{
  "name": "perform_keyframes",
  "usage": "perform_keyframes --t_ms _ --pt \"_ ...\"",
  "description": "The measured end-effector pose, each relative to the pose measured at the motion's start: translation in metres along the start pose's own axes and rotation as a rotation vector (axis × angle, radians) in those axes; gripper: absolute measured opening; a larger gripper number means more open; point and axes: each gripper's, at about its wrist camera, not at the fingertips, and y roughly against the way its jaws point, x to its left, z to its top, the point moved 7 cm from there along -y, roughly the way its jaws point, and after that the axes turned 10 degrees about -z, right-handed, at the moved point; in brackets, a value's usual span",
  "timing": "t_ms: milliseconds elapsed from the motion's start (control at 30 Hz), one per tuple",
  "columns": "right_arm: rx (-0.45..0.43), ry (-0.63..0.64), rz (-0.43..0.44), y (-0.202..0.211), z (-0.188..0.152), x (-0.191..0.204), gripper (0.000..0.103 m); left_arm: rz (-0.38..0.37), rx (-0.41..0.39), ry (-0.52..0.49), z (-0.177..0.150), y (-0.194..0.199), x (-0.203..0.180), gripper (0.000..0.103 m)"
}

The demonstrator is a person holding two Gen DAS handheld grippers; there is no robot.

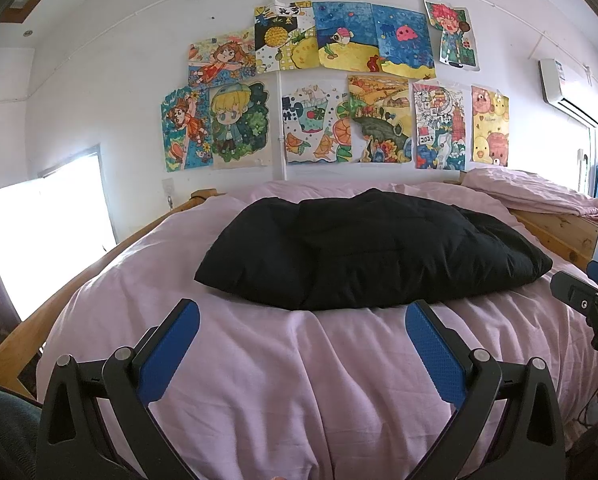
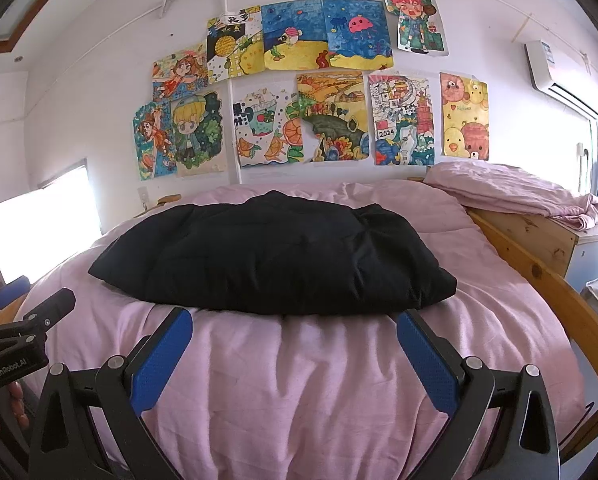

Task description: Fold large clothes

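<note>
A black padded garment (image 1: 373,248) (image 2: 275,254) lies bundled in the middle of the pink bedsheet (image 1: 299,368). Just short of its near edge, the left gripper (image 1: 303,324) and the right gripper (image 2: 295,330) hover with fingers spread wide, holding nothing.

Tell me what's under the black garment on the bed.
The black garment lies on the pink sheet, which shows all around it. Whatever lies beneath the bundle itself is covered. Both grippers are open, short of it.
</note>
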Motion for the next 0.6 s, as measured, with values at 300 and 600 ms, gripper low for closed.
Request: perform_keyframes --t_ms 300,600 --pt "0.001 -0.001 0.0 0.0001 0.0003 0.001 0.103 -0.001 0.001 0.0 -0.0009 0.0002 -0.0001 0.101" --pt "0.003 -0.001 0.0 0.0001 0.0006 0.0007 0.103 -0.002 0.0 -0.001 -0.0008 0.0 0.0025 0.101"
